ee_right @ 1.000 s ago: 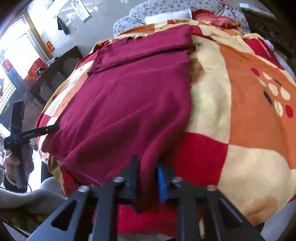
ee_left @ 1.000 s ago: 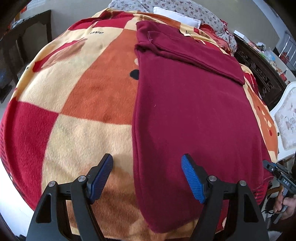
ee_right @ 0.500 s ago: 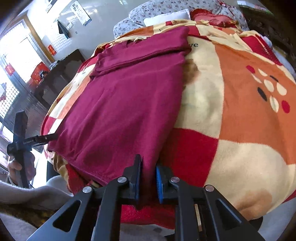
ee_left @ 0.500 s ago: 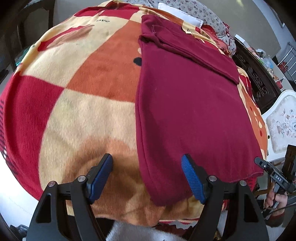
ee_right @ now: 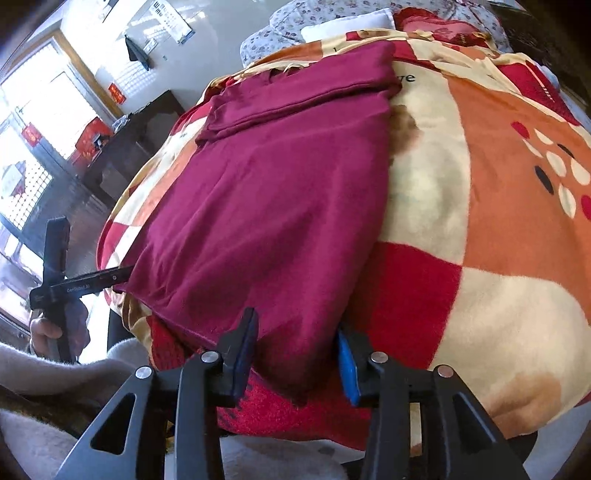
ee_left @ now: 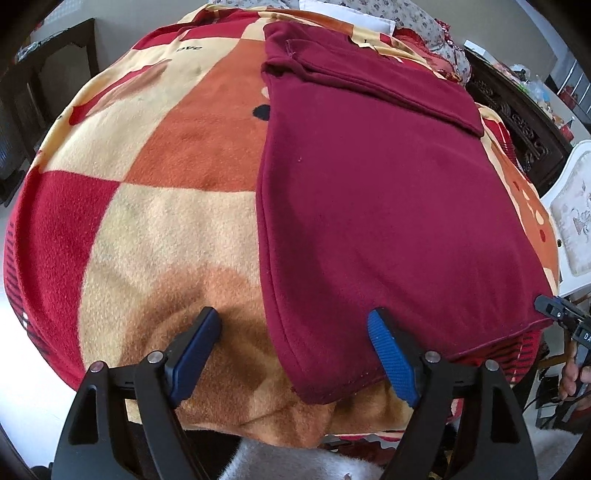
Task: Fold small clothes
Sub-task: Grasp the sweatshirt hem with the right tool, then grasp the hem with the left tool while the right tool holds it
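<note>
Dark red garment (ee_left: 376,206) spread flat on the checked blanket (ee_left: 155,206), top part folded down across the far end. Left gripper (ee_left: 295,350) wide open, near left corner of the garment lying between its blue pads. Right gripper (ee_right: 295,354) also parted, not clamping, near right corner between its fingers. Flowered pillow (ee_right: 325,14) beyond the blanket.

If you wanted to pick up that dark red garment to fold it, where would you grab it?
Probably the near hem corners of the maroon garment, approached from the bed's near edge. The hem lies flat on the checkered blanket, and each open gripper, left and right, already straddles a corner.
</note>
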`<state>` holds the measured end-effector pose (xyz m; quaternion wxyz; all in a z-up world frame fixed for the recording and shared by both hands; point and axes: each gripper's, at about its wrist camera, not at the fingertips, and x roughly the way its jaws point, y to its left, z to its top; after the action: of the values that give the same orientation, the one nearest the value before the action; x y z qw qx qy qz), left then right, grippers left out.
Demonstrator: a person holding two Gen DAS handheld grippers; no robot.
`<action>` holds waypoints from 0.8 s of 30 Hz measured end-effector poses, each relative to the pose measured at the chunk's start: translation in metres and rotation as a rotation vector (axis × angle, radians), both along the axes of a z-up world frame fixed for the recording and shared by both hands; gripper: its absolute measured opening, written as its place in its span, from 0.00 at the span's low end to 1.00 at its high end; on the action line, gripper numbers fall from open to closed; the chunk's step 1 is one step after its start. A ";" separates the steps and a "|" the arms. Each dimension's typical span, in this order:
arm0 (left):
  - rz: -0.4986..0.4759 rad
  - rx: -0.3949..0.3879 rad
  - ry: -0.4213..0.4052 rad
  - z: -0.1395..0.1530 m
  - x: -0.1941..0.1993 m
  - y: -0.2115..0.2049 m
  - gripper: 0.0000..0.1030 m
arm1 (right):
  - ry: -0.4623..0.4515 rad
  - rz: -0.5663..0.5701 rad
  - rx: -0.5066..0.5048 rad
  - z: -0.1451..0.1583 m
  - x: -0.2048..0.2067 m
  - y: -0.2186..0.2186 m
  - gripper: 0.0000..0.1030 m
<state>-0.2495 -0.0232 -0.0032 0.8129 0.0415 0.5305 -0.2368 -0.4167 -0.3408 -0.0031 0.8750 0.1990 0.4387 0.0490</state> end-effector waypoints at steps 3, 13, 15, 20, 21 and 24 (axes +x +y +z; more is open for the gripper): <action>-0.002 0.008 -0.002 -0.001 0.000 0.000 0.80 | 0.001 0.006 0.000 -0.001 0.002 0.002 0.43; -0.054 -0.002 -0.012 0.001 -0.006 0.001 0.28 | -0.026 0.065 0.084 -0.005 0.009 0.001 0.15; -0.090 -0.043 0.037 0.007 -0.002 0.001 0.08 | -0.069 0.081 0.130 0.004 0.011 -0.001 0.15; -0.125 -0.132 0.018 0.040 0.016 0.002 0.08 | -0.229 0.091 0.201 0.042 0.025 -0.015 0.15; -0.132 -0.152 -0.006 0.050 0.020 0.002 0.08 | -0.254 0.086 0.202 0.049 0.029 -0.018 0.15; -0.141 -0.213 -0.051 0.078 0.040 -0.001 0.08 | -0.310 0.072 0.188 0.068 0.050 -0.027 0.14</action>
<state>-0.2096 -0.0238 0.0746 0.8073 -0.0020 0.4770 -0.3474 -0.3665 -0.3675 0.0650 0.9073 0.2541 0.2990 0.1510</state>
